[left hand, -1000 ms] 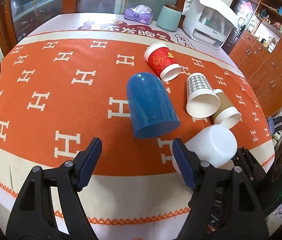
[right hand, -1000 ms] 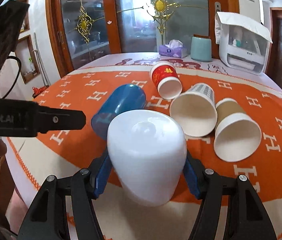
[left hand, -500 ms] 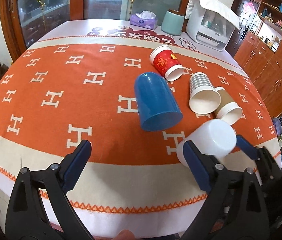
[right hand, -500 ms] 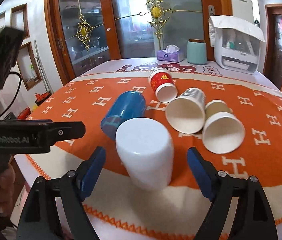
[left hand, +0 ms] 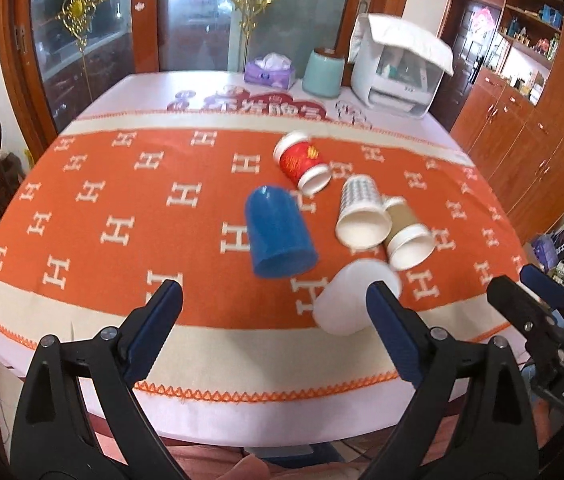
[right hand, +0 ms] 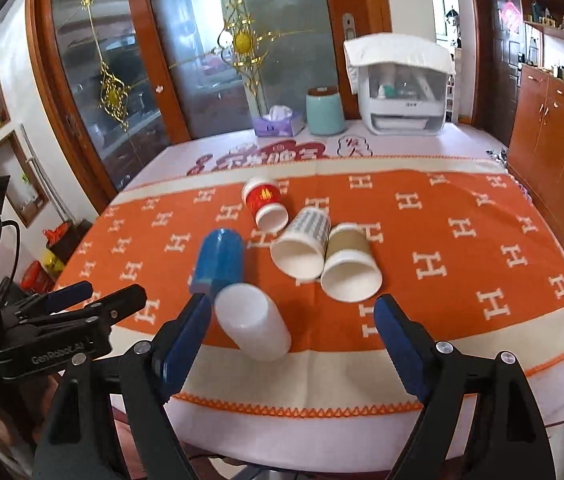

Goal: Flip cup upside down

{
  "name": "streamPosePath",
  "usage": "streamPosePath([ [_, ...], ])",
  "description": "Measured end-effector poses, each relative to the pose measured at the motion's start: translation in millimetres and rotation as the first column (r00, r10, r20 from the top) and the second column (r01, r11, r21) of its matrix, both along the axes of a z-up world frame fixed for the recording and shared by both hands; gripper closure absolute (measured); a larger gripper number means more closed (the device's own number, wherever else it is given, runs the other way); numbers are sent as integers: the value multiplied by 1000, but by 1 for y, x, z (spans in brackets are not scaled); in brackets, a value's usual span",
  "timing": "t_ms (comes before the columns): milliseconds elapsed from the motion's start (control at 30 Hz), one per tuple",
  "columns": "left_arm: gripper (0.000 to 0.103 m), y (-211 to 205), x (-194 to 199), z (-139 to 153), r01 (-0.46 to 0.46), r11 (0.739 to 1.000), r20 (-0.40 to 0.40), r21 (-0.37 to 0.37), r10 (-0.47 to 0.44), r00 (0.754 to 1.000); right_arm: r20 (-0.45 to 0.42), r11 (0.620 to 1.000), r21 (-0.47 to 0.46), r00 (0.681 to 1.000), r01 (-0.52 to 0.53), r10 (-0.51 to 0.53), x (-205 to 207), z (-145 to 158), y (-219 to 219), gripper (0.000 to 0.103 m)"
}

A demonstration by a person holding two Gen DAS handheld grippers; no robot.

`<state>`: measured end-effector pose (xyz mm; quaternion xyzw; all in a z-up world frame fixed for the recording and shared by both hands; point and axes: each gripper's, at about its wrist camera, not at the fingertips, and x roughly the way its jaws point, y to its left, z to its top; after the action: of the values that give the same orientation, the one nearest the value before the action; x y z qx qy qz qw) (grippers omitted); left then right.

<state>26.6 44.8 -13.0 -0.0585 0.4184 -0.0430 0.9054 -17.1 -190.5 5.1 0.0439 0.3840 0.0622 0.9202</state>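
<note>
Since a second ago the right gripper [right hand: 294,334] has let go of the white cup [right hand: 251,326] and drawn back; its jaws now stand wide apart with nothing between them. The white cup stands upside down near the front edge of the surface [right hand: 362,416], where the orange cloth [right hand: 462,240] meets its cream border. Just behind it the blue cup [right hand: 217,260] lies on its side. The checked paper cup [right hand: 302,246], brown paper cup [right hand: 350,266] and red paper cup [right hand: 263,206] also lie on their sides further back. The left gripper [left hand: 273,332] is spread open too, holding nothing, over the front edge.
</note>
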Motion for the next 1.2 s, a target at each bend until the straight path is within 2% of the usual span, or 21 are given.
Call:
streamPosePath([
  [200,11,-8,-2,37,-30,998,47,55,27,999,54,1000,-17,999,-5,6,-4,47,5,16],
  [400,11,-14,-5,57,-42,996,78,78,35,996,108,999,-47,994,9,-4,-9,71,9,14],
  [700,11,-26,-9,69,-50,992,119,113,37,992,116,999,-52,993,4,3,-7,75,10,14],
  [1200,11,-29,-8,64,-49,993,107,109,38,994,94,999,-35,996,12,-9,1,71,8,14],
])
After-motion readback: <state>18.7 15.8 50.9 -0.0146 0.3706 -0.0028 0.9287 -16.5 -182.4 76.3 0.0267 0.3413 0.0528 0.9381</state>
